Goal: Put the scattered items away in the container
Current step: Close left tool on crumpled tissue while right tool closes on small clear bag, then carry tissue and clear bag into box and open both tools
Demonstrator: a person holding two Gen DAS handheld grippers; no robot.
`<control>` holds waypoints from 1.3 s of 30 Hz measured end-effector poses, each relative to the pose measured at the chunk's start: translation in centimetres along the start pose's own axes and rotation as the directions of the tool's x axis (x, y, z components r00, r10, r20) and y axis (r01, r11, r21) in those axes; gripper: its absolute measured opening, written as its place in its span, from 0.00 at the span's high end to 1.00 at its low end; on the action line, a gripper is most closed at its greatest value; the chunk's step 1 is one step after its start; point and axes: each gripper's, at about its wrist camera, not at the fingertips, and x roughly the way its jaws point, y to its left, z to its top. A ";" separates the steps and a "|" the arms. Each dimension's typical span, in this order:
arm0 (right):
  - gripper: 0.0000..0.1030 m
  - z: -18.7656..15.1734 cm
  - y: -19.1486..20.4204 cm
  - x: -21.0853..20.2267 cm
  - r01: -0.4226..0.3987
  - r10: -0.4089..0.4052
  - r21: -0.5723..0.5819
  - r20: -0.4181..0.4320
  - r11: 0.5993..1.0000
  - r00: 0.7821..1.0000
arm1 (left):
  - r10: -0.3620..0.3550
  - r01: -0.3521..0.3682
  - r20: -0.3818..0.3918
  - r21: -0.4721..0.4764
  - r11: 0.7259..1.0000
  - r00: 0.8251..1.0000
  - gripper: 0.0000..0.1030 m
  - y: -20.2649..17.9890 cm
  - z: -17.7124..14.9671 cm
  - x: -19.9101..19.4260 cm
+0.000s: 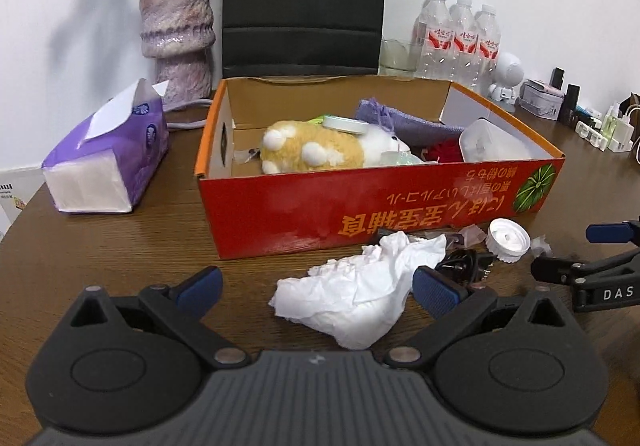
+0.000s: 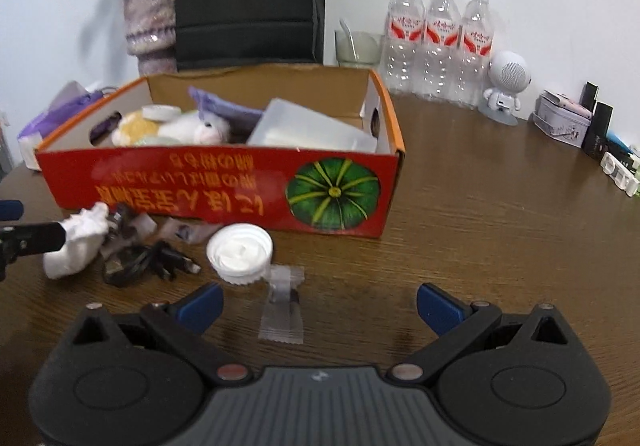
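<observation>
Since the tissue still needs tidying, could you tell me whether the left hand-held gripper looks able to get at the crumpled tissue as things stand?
Probably yes. The left hand-held gripper is open, and the crumpled tissue lies on the table right between its fingers, with nothing over it. A black cable lies just behind the tissue and might get caught.

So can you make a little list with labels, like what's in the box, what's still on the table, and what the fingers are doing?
container: red cardboard box, open top
inside box: plush toy, purple cloth, clear plastic tub
still on table: crumpled tissue, black cable, white cap, clear wrapper
left gripper: fingers open around the tissue
right gripper: fingers open, wrapper between them
</observation>
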 end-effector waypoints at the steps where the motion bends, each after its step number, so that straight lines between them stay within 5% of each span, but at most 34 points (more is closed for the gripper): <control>1: 0.03 -0.1 -0.1 0.1 0.002 -0.002 0.002 -0.001 1.000 1.000 | -0.002 0.002 -0.001 -0.003 1.000 1.000 0.00 0.0 0.0 0.3; 4: 0.19 -0.2 -0.4 0.6 -0.015 0.015 0.022 -0.004 1.000 1.000 | -0.015 0.015 -0.009 -0.011 1.000 1.000 0.05 -0.2 -0.2 1.2; 5: 0.22 -0.2 -0.6 0.6 -0.029 0.029 0.032 0.001 0.999 1.000 | -0.028 0.028 -0.015 -0.013 1.000 1.000 0.28 -0.3 -0.3 1.4; 7: 0.45 -0.2 -0.6 0.4 -0.036 0.035 0.029 0.019 0.999 0.999 | -0.059 0.058 -0.023 -0.026 0.998 0.998 0.63 -0.3 -0.6 1.6; 8: 0.68 -0.2 -0.6 0.2 -0.048 0.047 0.033 0.028 0.998 0.999 | -0.068 0.067 -0.019 -0.027 0.997 0.998 0.77 -0.3 -0.7 1.5; 9: 0.84 -0.2 -0.7 0.0 -0.066 0.065 0.037 0.032 0.997 0.997 | -0.081 0.081 -0.013 -0.035 0.996 0.997 0.76 -0.3 -0.8 1.2; 27: 0.86 -0.3 -0.7 -3.0 -0.133 0.124 0.060 0.136 0.989 0.983 | -0.111 0.123 0.094 -0.136 0.983 0.989 0.76 1.7 -1.0 -3.2; 39: 0.86 4.6 0.3 -4.8 -0.155 0.141 0.038 0.245 0.987 0.959 | -0.101 0.130 0.236 -0.110 0.985 0.967 0.75 1.7 5.7 -4.3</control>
